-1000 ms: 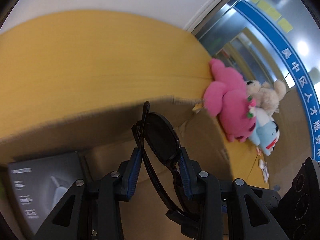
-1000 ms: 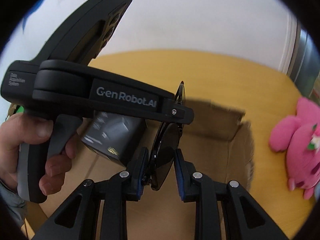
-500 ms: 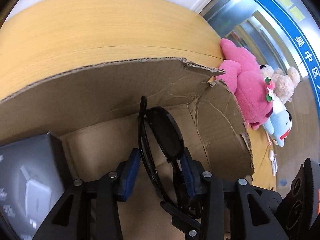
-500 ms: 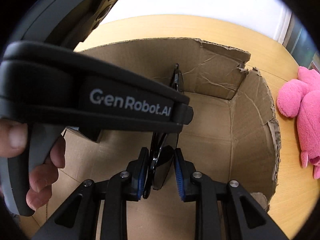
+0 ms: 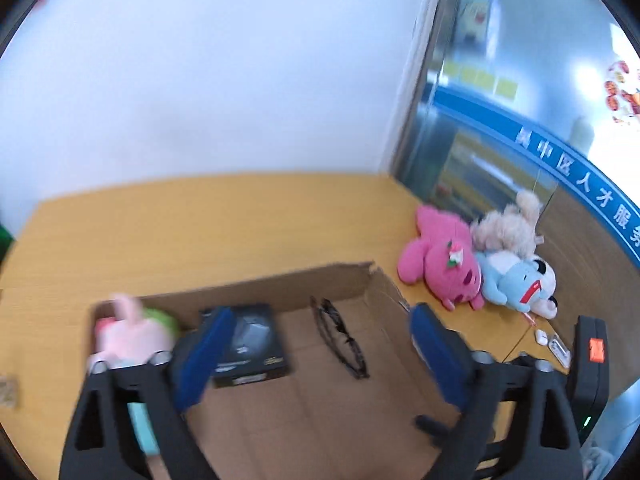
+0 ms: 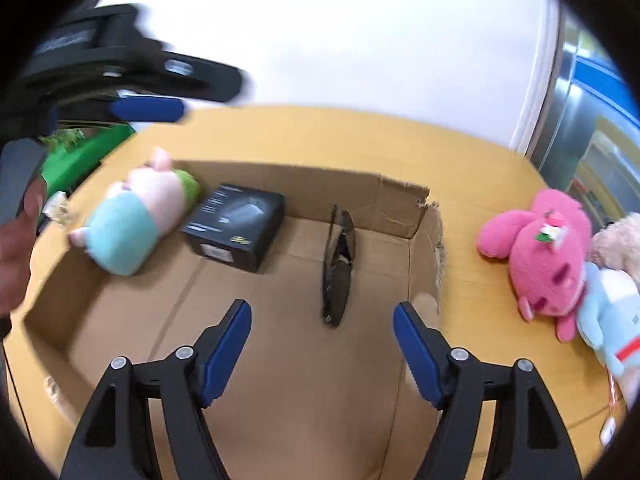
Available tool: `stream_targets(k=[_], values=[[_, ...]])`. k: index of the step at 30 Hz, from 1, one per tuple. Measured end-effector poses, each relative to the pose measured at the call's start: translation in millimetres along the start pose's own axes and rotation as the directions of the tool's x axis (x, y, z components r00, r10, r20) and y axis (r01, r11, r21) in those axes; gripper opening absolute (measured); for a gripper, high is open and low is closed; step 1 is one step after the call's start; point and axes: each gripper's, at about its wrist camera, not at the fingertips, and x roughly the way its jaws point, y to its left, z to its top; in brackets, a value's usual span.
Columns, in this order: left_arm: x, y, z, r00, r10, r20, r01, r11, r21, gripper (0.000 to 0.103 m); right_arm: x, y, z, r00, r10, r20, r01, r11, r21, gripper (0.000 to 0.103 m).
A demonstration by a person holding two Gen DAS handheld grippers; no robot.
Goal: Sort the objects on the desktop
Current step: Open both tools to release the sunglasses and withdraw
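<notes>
Black sunglasses [image 5: 340,338] lie on the floor of the open cardboard box [image 5: 384,280], also shown in the right wrist view [image 6: 339,268]. My left gripper [image 5: 320,354] is open and empty above the box. My right gripper [image 6: 322,350] is open and empty above the box [image 6: 400,188], short of the sunglasses. In the box are also a black carton [image 5: 250,344] [image 6: 236,226] and a pink and teal plush [image 5: 128,332] [image 6: 136,212]. The left gripper shows blurred at the upper left of the right wrist view [image 6: 148,109].
On the yellow table [image 5: 200,220] right of the box lie a pink plush [image 5: 440,258] [image 6: 540,248], a beige plush [image 5: 508,228] and a light blue plush [image 5: 520,284]. Small white items [image 5: 552,342] lie near the table edge. A green object [image 6: 76,160] sits at the far left.
Both grippers opened and let go of the sunglasses, which now lie in the box. Both grippers pulled up and back from the box.
</notes>
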Motion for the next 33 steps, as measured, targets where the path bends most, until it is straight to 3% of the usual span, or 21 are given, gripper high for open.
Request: stream_targets(k=[4, 7, 11, 15, 20, 28, 33], values=[[-81.4, -6.6, -48.0, 0.987, 0.102, 0.126, -0.099, 0.995, -0.027, 0.103, -46.5, 12.5, -13.5, 0.997, 0.005, 0.078, -0.006, 1.0, 0.018, 0.081], [-111.8, -15.9, -89.9, 0.969, 0.168, 0.181, -0.16, 0.985, -0.059, 0.103, -60.4, 26.8, -37.4, 0.996, 0.011, 0.086, -0.015, 0.999, 0.043, 0.081], [-127.5, -28.0, -137.5, 0.952, 0.241, 0.186, -0.233, 0.97, -0.064, 0.103, -55.6, 47.0, -59.8, 0.996, 0.051, 0.072, -0.055, 0.997, 0.055, 0.081], [-126.9, -35.2, -166.9, 0.939, 0.302, 0.163, -0.296, 0.953, -0.059, 0.103, -60.2, 58.9, -71.7, 0.995, 0.032, 0.098, -0.038, 0.998, 0.058, 0.081], [-117.6, -32.3, -180.3, 0.905, 0.403, 0.138, -0.4, 0.915, -0.049, 0.103, -54.7, 60.4, -75.9, 0.994, 0.037, 0.105, -0.045, 0.997, 0.069, 0.081], [-89.9, -15.7, -198.8, 0.899, 0.433, 0.064, -0.428, 0.9, -0.076, 0.103, -16.9, 42.3, -93.4, 0.999, 0.014, 0.03, -0.017, 0.992, 0.123, 0.081], [-71.7, -16.8, -207.0, 0.886, 0.463, 0.025, -0.462, 0.885, -0.059, 0.103, -11.8, 38.5, -99.8, 0.999, 0.016, 0.049, -0.022, 0.994, 0.112, 0.081]])
